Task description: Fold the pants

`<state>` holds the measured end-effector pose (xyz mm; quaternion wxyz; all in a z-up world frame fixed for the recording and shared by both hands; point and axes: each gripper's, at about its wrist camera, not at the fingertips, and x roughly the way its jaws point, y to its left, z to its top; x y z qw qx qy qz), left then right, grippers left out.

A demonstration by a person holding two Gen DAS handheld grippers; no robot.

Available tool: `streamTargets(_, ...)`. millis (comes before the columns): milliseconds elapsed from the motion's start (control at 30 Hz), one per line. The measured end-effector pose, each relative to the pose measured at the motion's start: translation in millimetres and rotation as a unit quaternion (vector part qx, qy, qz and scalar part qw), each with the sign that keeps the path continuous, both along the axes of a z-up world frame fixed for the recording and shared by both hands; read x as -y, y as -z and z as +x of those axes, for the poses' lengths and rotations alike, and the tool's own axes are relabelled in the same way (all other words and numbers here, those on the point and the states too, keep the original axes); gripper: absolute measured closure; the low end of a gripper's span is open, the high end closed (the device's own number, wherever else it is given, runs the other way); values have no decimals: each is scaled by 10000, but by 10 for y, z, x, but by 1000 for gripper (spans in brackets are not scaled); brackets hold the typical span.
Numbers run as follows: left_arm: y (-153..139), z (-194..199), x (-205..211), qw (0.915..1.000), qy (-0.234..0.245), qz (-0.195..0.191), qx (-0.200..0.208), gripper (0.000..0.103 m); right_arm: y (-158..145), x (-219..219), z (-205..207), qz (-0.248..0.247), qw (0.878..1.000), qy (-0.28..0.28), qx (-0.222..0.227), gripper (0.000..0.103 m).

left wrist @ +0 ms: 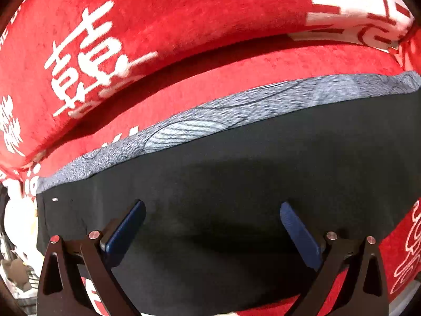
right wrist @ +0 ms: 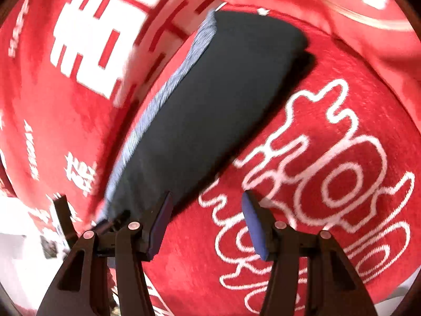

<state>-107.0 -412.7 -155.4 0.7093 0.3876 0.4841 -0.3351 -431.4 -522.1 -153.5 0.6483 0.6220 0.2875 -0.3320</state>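
The dark pants lie folded flat on a red blanket, with a grey inner layer showing along the far edge. My left gripper is open just above the pants, holding nothing. In the right wrist view the pants run as a long dark strip from lower left to upper right, with the grey edge on their left side. My right gripper is open and empty, at the pants' near end, with its left finger over the dark cloth and its right finger over the blanket.
The red blanket with white characters covers the surface and rises in a thick fold behind the pants. White looping print lies right of the pants. A white area shows past the blanket at lower left.
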Motion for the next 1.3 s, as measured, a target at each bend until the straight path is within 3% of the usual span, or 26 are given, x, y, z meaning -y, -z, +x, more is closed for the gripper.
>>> streamTargets(233,-58,-267,207,9995,92,-163,-252,0,74,98,-179,91,9983,355,449,44)
streamTargets(600,33,-361,250,9996,141,-185,-128,0,217,271,-337,-139,9889,884,1183,44)
streamTargets(800,1,-477,164,9995,211,-239,-53,0,221,515,-146,-397,9852,970,1354,44)
streamTargets(867,-51,-485,142,9991,165,-331,-196,17,243,600,-105,-140,9865,1017,1272,62)
streamTargets(900,-92,-488,143,9988,156,-379,-261,38,262,635,-100,11,9881,1036,1137,90)
streamTargets(933,-133,-509,156,9985,176,-393,-338,49,299,662,-115,156,9875,1074,1141,89)
streamTargets(967,-176,-531,169,9980,200,-442,-396,51,322,666,-132,239,9859,1114,1226,89)
streamTargets(1133,-452,-759,379,9875,579,-1299,-673,51,28,627,-50,-166,9888,792,1254,90)
streamTargets(1167,-424,-819,438,9858,643,-1349,-760,51,-47,619,-21,-259,9892,710,1253,89)
streamTargets(1233,-134,-868,552,9821,671,-1113,-1364,51,-216,605,63,-471,9902,503,1213,90)
streamTargets(1300,-18,-943,519,9816,709,-1317,-1190,51,-325,611,153,-595,9914,323,1124,90)
